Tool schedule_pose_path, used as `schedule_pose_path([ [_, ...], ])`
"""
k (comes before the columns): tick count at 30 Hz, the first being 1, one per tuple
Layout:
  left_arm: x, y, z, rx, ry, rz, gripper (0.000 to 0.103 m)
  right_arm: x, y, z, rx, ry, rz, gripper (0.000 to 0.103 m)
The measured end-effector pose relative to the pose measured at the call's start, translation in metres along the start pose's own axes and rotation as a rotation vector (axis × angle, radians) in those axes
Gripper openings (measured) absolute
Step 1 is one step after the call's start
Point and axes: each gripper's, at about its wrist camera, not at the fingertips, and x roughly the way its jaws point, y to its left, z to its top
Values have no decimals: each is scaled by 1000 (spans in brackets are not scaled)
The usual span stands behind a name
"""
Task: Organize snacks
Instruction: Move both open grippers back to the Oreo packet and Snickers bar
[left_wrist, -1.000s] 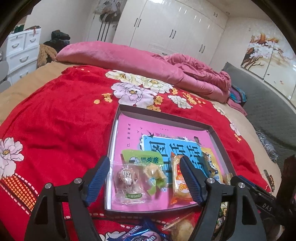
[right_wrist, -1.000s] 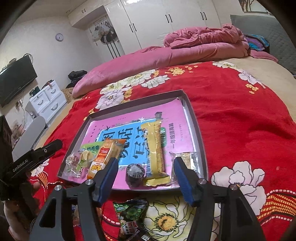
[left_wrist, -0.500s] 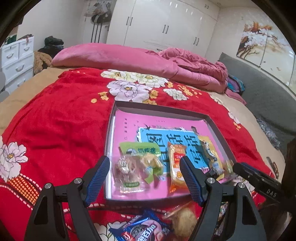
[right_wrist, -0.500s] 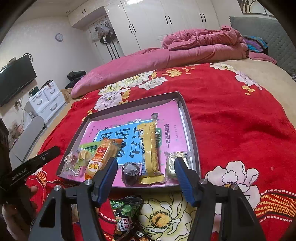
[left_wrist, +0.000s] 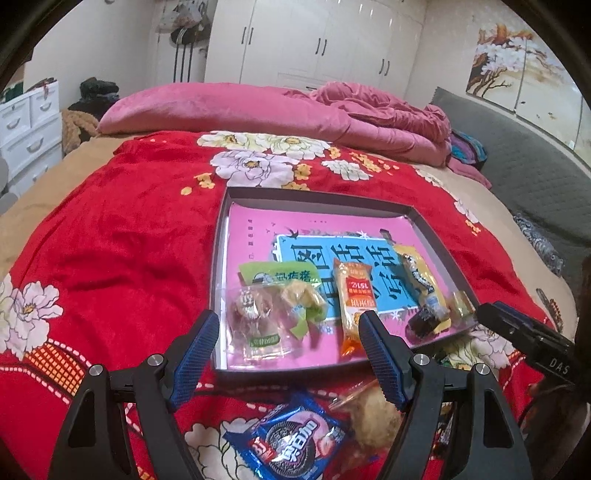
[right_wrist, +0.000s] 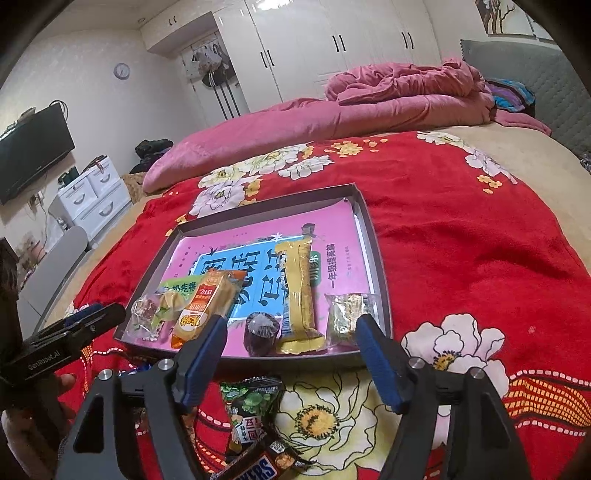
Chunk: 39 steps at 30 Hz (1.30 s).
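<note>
While the right tongs are opening over the tray, seemingly empty, the left tongs gape idle.

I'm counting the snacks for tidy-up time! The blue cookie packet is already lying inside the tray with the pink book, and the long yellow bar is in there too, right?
Not quite. The blue cookie packet is not in the tray yet; the left wrist view shows it lying on the red blanket, just in front of the tray's near edge. The long yellow bar really is inside the tray.
</note>
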Motion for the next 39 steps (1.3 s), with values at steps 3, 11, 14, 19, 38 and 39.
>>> schedule_pose_path([
  [3,-2,3,-2,-2,8,0,79,-4,-1,-3,3,2,-6,73],
  [11,-5,16,-7,-36,51,-35,79,-14,1,-14,18,26,2,73],
  [14,-5,18,-10,-27,75,-57,79,-17,1,-19,30,41,7,73],
  [19,-6,18,-16,-2,110,-83,79,-20,-3,-28,66,70,20,73],
  [38,-4,17,-35,97,211,-106,79,-18,17,-66,63,213,32,73],
  [39,-3,17,-37,106,216,-103,79,-18,17,-67,62,217,32,73],
])
